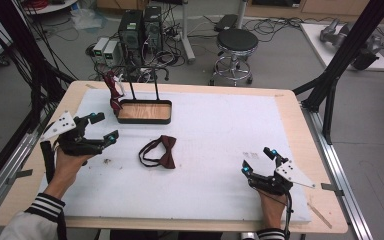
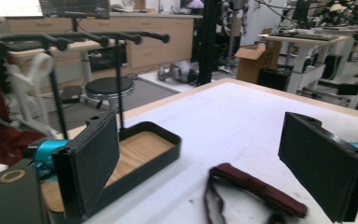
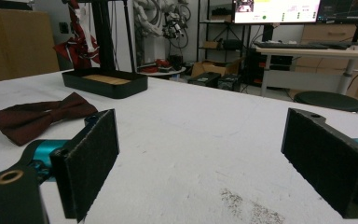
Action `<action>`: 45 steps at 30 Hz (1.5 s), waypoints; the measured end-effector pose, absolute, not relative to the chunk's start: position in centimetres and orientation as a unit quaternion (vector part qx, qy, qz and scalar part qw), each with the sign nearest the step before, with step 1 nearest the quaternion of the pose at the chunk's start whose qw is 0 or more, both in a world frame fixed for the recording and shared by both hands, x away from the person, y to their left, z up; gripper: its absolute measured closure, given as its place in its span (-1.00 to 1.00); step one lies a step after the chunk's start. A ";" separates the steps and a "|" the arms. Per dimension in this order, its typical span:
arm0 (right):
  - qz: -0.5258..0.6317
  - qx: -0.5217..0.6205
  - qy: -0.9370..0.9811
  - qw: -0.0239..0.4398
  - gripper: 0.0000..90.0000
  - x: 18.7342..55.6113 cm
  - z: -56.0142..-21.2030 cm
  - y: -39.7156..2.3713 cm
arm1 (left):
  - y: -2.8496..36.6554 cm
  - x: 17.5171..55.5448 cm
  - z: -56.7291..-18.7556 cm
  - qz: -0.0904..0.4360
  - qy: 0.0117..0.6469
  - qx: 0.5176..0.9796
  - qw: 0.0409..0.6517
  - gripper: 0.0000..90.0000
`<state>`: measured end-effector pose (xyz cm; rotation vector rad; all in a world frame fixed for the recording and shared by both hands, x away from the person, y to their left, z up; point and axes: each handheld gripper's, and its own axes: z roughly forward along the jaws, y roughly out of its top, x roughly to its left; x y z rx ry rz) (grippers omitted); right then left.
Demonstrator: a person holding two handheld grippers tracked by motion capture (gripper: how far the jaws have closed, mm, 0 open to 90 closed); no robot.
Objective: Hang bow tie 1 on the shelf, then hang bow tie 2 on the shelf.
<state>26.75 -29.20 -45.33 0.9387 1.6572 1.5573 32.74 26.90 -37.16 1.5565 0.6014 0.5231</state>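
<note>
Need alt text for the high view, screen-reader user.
A maroon bow tie with its strap looped lies mid-table on a white mat, between the open left hand-held gripper and the open right hand-held gripper, both apart from it. Behind it stands a black stand with a wooden tray base, another dark red tie hanging at its left.

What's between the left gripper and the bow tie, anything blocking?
Nothing visible. The left gripper hovers open, left of the bow tie, with only bare white mat between them. The stand's tray sits farther back, off that line.
</note>
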 end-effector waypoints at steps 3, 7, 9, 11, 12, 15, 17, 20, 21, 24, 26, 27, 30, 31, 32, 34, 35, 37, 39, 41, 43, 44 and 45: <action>0.596 0.360 0.636 0.334 -0.77 26.7 -45.3 -29.2 | 26.2 32.1 -37.1 0.231 0.251 0.688 0.641 -0.71; 0.596 0.360 0.635 0.334 -0.77 26.7 -45.3 -29.2 | 25.8 31.6 -37.0 0.233 0.241 0.689 0.643 -0.71; 0.596 0.361 0.635 0.334 -0.77 26.7 -45.3 -29.2 | 25.8 31.5 -37.1 0.233 0.241 0.688 0.644 -0.71; 0.596 0.361 0.635 0.332 -0.77 26.7 -45.3 -29.2 | 25.9 31.6 -37.1 0.235 0.244 0.687 0.642 -0.71; 0.596 0.360 0.636 0.334 -0.77 26.7 -45.3 -29.2 | 25.9 31.6 -37.1 0.236 0.245 0.687 0.642 -0.71; 0.596 0.360 0.635 0.334 -0.77 26.7 -45.3 -29.2 | 26.0 31.6 -37.1 0.236 0.246 0.686 0.642 -0.71; 0.597 0.361 0.634 0.334 -0.77 26.7 -45.3 -29.2 | 26.0 31.6 -37.2 0.236 0.246 0.688 0.641 -0.71; 0.597 0.361 0.634 0.334 -0.77 26.7 -45.3 -29.2 | 26.1 31.7 -37.3 0.235 0.249 0.691 0.637 -0.71; 0.596 0.360 0.635 0.335 -0.77 26.7 -45.3 -29.2 | 26.1 31.7 -37.3 0.236 0.249 0.691 0.636 -0.71; 0.597 0.360 0.635 0.334 -0.77 26.7 -45.3 -29.2 | 26.1 31.7 -37.2 0.237 0.251 0.691 0.635 -0.71; 0.596 0.360 0.635 0.334 -0.77 26.7 -45.3 -29.2 | 26.1 31.8 -37.3 0.237 0.251 0.691 0.635 -0.71; 0.596 0.360 0.635 0.335 -0.77 26.7 -45.3 -29.2 | 26.1 31.8 -37.2 0.236 0.252 0.693 0.633 -0.71; 0.598 0.361 0.634 0.332 -0.77 26.7 -45.3 -29.2 | 26.0 31.8 -37.2 0.237 0.251 0.696 0.630 -0.71; 0.596 0.360 0.635 0.334 -0.77 26.7 -45.3 -29.2 | 26.0 31.8 -37.1 0.237 0.251 0.698 0.627 -0.71; 0.596 0.360 0.635 0.334 -0.77 26.7 -45.3 -29.2 | 25.9 31.8 -37.0 0.236 0.250 0.700 0.625 -0.71; 0.596 0.360 0.635 0.334 -0.77 26.7 -45.3 -29.2 | 25.7 31.8 -36.9 0.235 0.250 0.705 0.620 -0.71; 0.597 0.361 0.634 0.333 -0.77 26.7 -45.3 -29.2 | 25.6 31.8 -36.9 0.234 0.251 0.709 0.616 -0.71; 0.597 0.361 0.635 0.334 -0.77 26.7 -45.3 -29.2 | 25.2 31.8 -36.8 0.229 0.254 0.712 0.613 -0.71; 0.597 0.360 0.634 0.334 -0.77 26.7 -45.3 -29.2 | 24.7 31.8 -36.8 0.224 0.256 0.721 0.604 -0.71; 0.597 0.360 0.634 0.333 -0.77 26.7 -45.3 -29.2 | 24.2 31.8 -36.8 0.220 0.257 0.728 0.596 -0.71; 0.598 0.360 0.634 0.333 -0.77 26.7 -45.3 -29.2 | 23.7 31.8 -36.7 0.215 0.257 0.735 0.589 -0.70; 0.598 0.360 0.634 0.333 -0.77 26.7 -45.3 -29.2 | 23.5 31.8 -36.7 0.212 0.257 0.739 0.585 -0.70; 0.598 0.360 0.634 0.332 -0.77 26.7 -45.3 -29.2 | 23.1 31.9 -36.7 0.209 0.257 0.745 0.579 -0.69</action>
